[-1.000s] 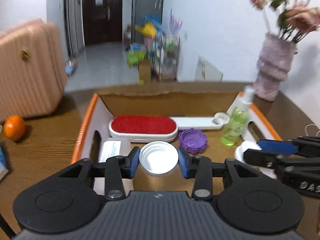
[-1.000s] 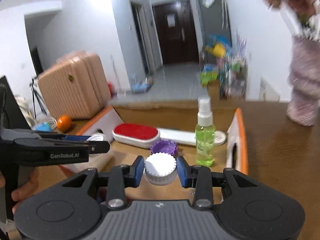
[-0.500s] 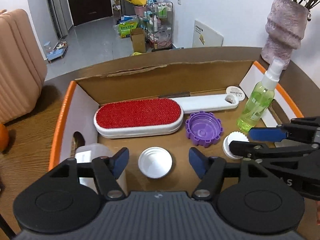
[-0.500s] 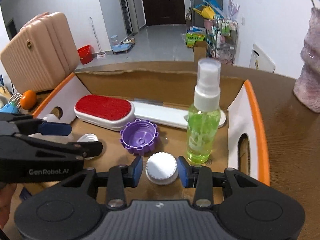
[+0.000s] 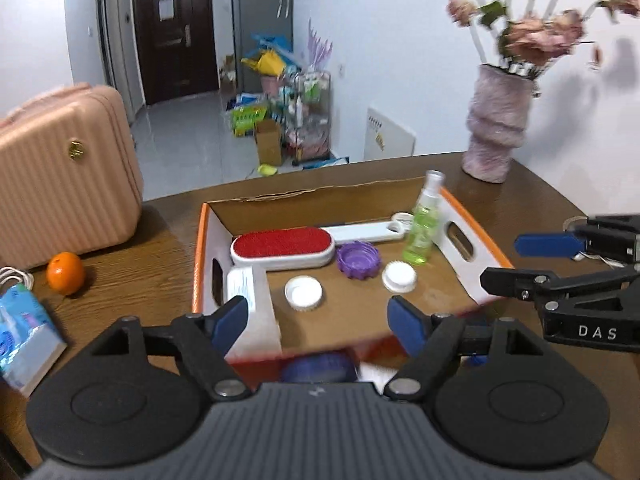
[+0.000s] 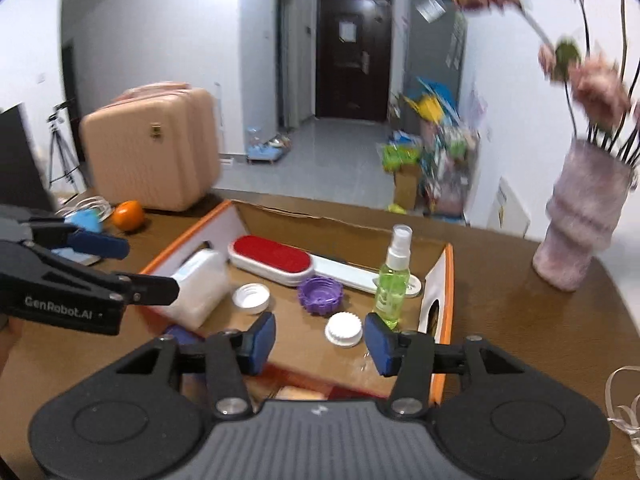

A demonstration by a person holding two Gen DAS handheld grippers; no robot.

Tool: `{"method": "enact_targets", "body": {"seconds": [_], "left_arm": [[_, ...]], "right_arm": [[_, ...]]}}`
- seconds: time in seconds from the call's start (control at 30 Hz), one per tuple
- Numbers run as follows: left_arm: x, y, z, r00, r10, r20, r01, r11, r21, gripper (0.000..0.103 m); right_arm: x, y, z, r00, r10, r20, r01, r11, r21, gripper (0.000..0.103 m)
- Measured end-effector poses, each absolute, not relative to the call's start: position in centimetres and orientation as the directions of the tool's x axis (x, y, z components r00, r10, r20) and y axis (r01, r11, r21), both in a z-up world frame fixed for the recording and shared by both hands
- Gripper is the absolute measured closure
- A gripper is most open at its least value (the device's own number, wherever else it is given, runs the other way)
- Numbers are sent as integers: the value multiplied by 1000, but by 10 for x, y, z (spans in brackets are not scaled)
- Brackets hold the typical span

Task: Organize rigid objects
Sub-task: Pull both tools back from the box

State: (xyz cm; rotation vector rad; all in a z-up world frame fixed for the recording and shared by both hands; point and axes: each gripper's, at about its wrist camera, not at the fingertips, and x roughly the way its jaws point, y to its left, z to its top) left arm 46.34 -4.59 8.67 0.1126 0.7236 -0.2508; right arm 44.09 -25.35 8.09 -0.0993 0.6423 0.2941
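An open cardboard box [image 5: 472,248] [image 6: 448,280] with orange edges holds a red lint brush [image 5: 282,246] [image 6: 272,258], a purple cap [image 5: 357,259] [image 6: 320,295], a green spray bottle [image 5: 422,232] [image 6: 394,276], a white bottle [image 5: 250,292] [image 6: 200,284] and two white caps. The smooth cap [image 5: 303,293] [image 6: 251,298] and the ridged cap [image 5: 399,277] [image 6: 343,329] lie loose on the box floor. My left gripper [image 5: 318,322] [image 6: 116,266] is open and empty above the box's near edge. My right gripper [image 6: 319,342] [image 5: 516,260] is open and empty, with the ridged cap below it.
A pink vase [image 5: 496,128] [image 6: 580,220] with flowers stands at the back right. An orange [image 5: 65,267] [image 6: 127,215], a blue packet [image 5: 22,332] and a pink suitcase [image 5: 64,164] are at the left. A blue lid [image 5: 318,366] lies before the box.
Both grippers opened, left the two white caps in the box, then pulled back and up away from it.
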Motion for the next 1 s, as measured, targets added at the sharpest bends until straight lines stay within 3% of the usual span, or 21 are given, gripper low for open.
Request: {"method": "enact_targets", "body": {"seconds": [0.27, 0.57, 0.73, 0.87, 1.0], "left_arm": [[333, -26, 107, 810, -193, -555, 248, 968, 26, 21], [184, -12, 56, 852, -198, -484, 233, 972, 12, 19], [119, -15, 24, 866, -153, -477, 200, 978, 51, 17], [101, -13, 9, 841, -163, -516, 214, 976, 41, 17], [97, -18, 9, 854, -142, -501, 207, 975, 78, 17]], "right_arm": [[316, -247, 99, 825, 273, -495, -336, 941, -41, 48], [177, -255, 52, 833, 375, -407, -366, 925, 102, 43], [124, -252, 18, 842, 344, -415, -337, 937, 93, 43], [109, -252, -1, 831, 305, -466, -308, 949, 72, 43], [107, -254, -9, 836, 285, -468, -285, 956, 74, 43]]}}
